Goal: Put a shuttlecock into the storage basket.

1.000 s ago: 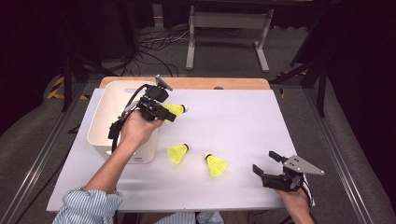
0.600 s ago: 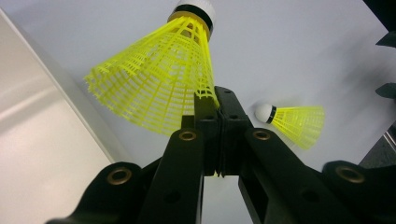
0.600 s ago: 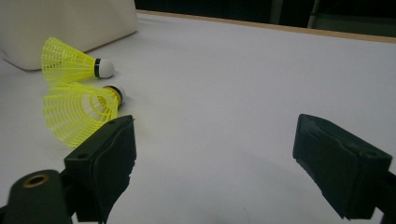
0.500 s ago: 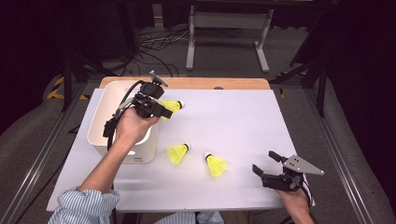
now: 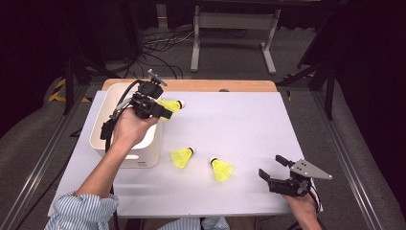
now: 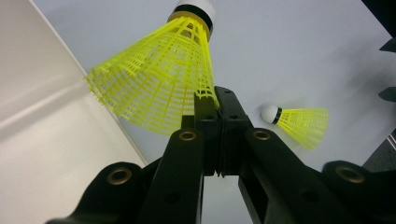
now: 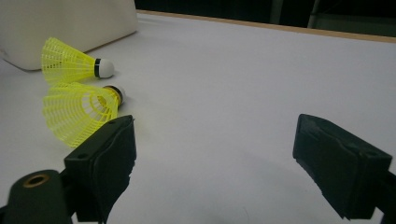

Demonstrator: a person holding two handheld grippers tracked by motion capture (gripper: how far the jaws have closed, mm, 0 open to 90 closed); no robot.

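The left hand-held gripper is pinching a yellow shuttlecock by the rim of its skirt, jaws pressed tight together on the plastic mesh. Over the last second the person's left hand has carried it from a spot over the tabletop, just right of the white bin, back toward the bin at the far left corner of the tabletop. The shuttlecock now hangs at the bin's right rim, cork pointing away from the bin. Judging by this, the work in hand is dropping shuttlecocks into the bin, and this one looks close to release.

Two more yellow shuttlecocks lie on the tabletop: a middle shuttlecock just right of the bin's near corner, and a nearer shuttlecock toward the near edge. The right hand-held gripper rests near the near right corner, jaws spread wide with nothing between them, and has kept still.

The high view gives the whole layout. The left gripper view shows the pinch on the skirt's edge and the bin's wall close beside it. The right gripper view shows the two loose shuttlecocks lying close together, corks to the right.
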